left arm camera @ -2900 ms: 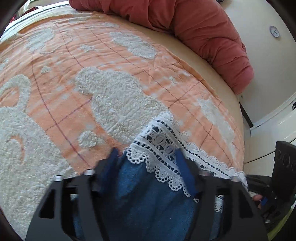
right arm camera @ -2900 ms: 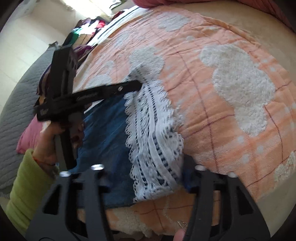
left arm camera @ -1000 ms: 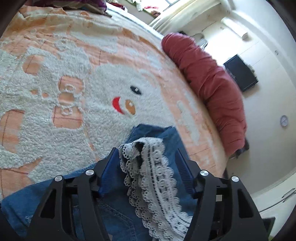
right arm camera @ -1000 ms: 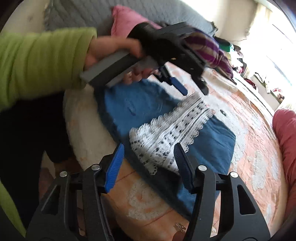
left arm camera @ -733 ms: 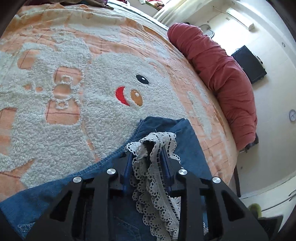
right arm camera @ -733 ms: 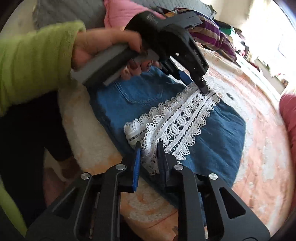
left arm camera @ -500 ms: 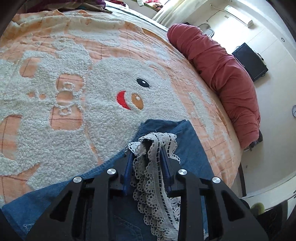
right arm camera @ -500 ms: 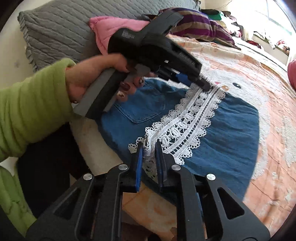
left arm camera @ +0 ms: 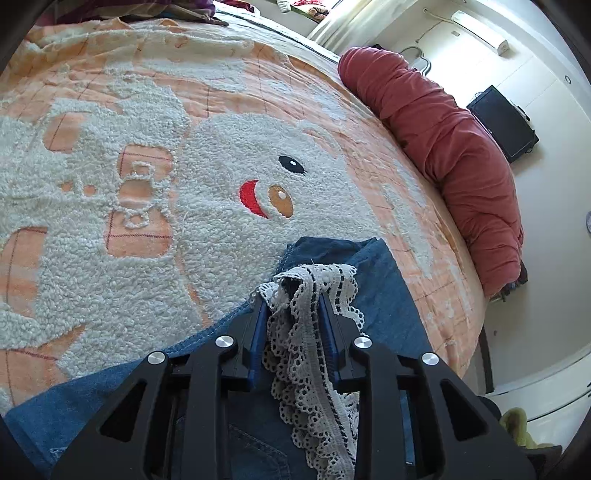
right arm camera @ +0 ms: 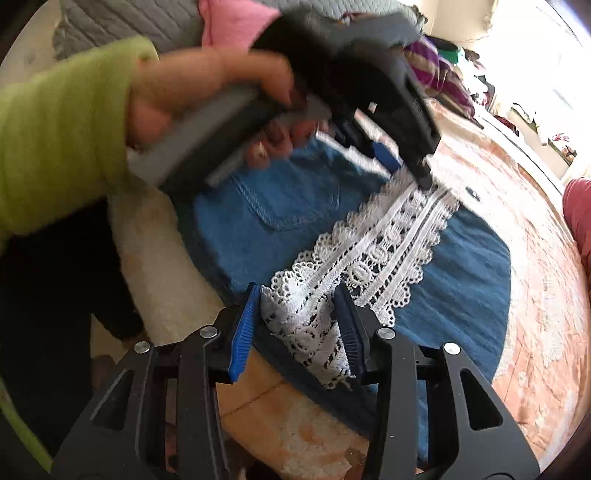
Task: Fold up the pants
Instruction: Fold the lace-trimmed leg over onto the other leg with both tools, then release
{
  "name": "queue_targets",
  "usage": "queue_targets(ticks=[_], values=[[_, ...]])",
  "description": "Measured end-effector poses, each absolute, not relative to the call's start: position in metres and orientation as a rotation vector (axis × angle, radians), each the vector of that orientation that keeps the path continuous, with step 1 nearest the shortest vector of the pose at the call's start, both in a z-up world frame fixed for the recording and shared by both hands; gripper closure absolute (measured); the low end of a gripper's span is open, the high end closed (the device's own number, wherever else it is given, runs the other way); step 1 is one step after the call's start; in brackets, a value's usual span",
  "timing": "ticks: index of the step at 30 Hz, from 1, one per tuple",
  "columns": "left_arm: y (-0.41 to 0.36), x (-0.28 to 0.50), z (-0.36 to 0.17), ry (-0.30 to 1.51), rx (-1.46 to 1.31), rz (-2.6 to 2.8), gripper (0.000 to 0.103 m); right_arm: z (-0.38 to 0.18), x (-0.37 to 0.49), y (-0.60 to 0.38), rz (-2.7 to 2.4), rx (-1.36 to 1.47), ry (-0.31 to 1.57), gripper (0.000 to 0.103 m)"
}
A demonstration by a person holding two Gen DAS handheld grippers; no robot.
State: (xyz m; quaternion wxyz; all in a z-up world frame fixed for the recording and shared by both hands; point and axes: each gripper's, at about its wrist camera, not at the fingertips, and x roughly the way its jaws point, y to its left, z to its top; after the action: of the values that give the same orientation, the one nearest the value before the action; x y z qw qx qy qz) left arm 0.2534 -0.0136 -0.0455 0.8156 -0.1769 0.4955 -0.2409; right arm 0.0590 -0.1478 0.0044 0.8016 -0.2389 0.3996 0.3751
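Blue denim pants (right arm camera: 465, 273) with a white lace hem (right arm camera: 388, 236) lie folded on an orange and white bedspread (left arm camera: 147, 206). My left gripper (left arm camera: 291, 310) is shut on the far end of the lace hem (left arm camera: 310, 295), bunching it; it also shows in the right wrist view (right arm camera: 410, 162), blurred, held by a hand in a green sleeve. My right gripper (right arm camera: 295, 299) is open, its blue pads on either side of the near end of the lace, over the bed's edge. A back pocket (right arm camera: 291, 199) faces up.
A red duvet (left arm camera: 450, 147) lies along the far side of the bed. A grey quilted pillow (right arm camera: 140, 26), a pink cushion (right arm camera: 236, 14) and a pile of striped clothes (right arm camera: 443, 77) sit at the bed's end. A dark screen (left arm camera: 502, 122) hangs on the wall.
Both grippers closed on the lace hem about 0.7 s ago. Since then my right gripper has opened, letting the lace go. The left gripper stays shut on it and is moving, blurred.
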Motion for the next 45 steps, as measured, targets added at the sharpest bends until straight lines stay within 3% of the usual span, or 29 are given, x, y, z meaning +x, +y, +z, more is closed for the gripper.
queue_targets(ticks=[2, 7, 15, 17, 22, 24, 29, 35, 42, 45], values=[[-0.013, 0.25, -0.042, 1.058, -0.364, -0.511, 0.082, 0.012, 0.06, -0.152, 0.83, -0.451, 0.852, 0.091], [-0.008, 0.243, -0.034, 1.035, -0.307, -0.477, 0.083, 0.016, 0.063, -0.156, 0.89, -0.352, 0.863, 0.089], [-0.003, 0.247, -0.046, 1.046, -0.322, -0.467, 0.08, 0.022, 0.059, -0.161, 0.93, -0.315, 0.874, 0.062], [0.0, 0.242, -0.036, 1.013, -0.305, -0.45, 0.073, 0.036, 0.06, -0.175, 0.916, -0.272, 0.816, 0.058], [0.002, 0.224, -0.007, 0.933, -0.273, -0.449, 0.065, 0.059, 0.066, -0.219, 0.723, -0.239, 0.72, 0.057], [-0.009, 0.212, 0.002, 0.918, -0.232, -0.46, 0.056, 0.056, 0.073, -0.235, 0.654, -0.223, 0.768, 0.057], [-0.05, 0.179, 0.003, 0.919, -0.115, -0.53, 0.056, 0.03, 0.081, -0.246, 0.562, -0.238, 0.927, 0.059], [-0.069, 0.159, -0.04, 1.045, -0.028, -0.511, 0.056, 0.008, 0.088, -0.255, 0.498, -0.238, 1.053, 0.06], [-0.068, 0.156, -0.042, 1.025, -0.012, -0.515, 0.054, 0.001, 0.089, -0.253, 0.49, -0.243, 1.072, 0.056], [-0.068, 0.152, -0.03, 1.001, -0.026, -0.523, 0.034, 0.014, 0.085, -0.257, 0.509, -0.185, 1.026, 0.046]])
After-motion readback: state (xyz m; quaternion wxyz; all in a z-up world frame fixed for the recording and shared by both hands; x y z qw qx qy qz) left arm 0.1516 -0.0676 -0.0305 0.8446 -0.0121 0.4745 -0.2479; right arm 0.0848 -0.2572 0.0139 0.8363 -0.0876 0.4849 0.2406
